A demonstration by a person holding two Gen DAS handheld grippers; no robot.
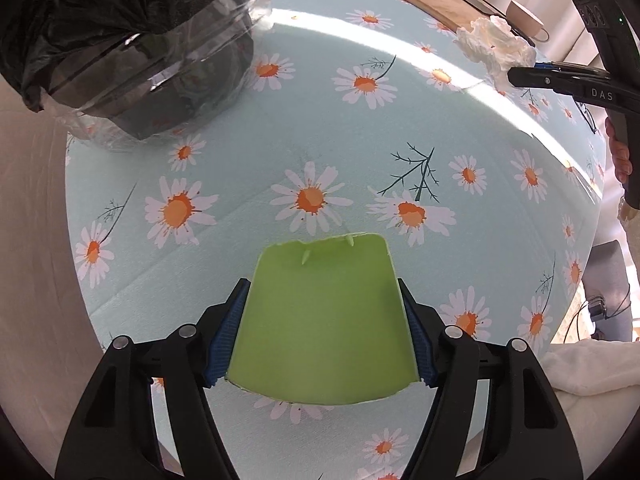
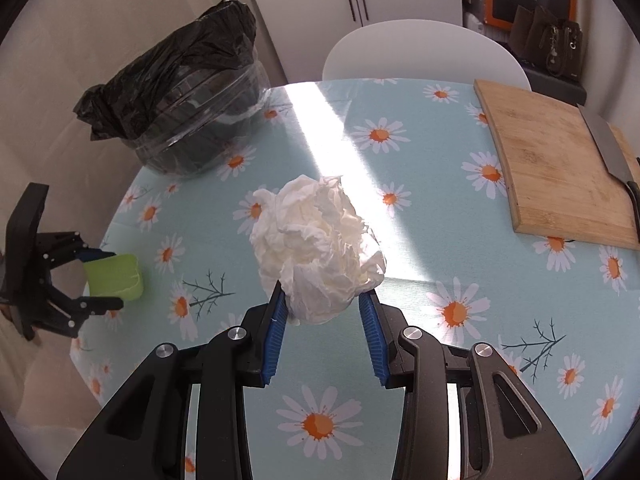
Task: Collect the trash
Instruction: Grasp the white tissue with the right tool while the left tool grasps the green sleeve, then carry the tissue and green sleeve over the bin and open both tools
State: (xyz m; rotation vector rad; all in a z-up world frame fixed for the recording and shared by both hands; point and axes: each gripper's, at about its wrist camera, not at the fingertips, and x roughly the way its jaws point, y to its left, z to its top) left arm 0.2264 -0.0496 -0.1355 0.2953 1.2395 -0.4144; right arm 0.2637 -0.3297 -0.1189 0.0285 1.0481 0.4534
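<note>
Bright daylight, sunlit glare band across tablecloth [image 2: 320, 128], fisheye-warped edges

1. A home dining or kitchen corner: a round table under a daisy-print tablecloth [image 2: 420, 292]
2. At two o'clock a wooden cutting board [image 2: 560, 168] bearing a knife [image 2: 608, 148]
3. At twelve o'clock a white chair [image 2: 420, 52]; a handbag [image 2: 548, 36] behind

Left gripper [image 1: 324, 312] points steeply down, jaws clamped on something; right gripper [image 2: 324, 300] likewise grips a load.
</note>
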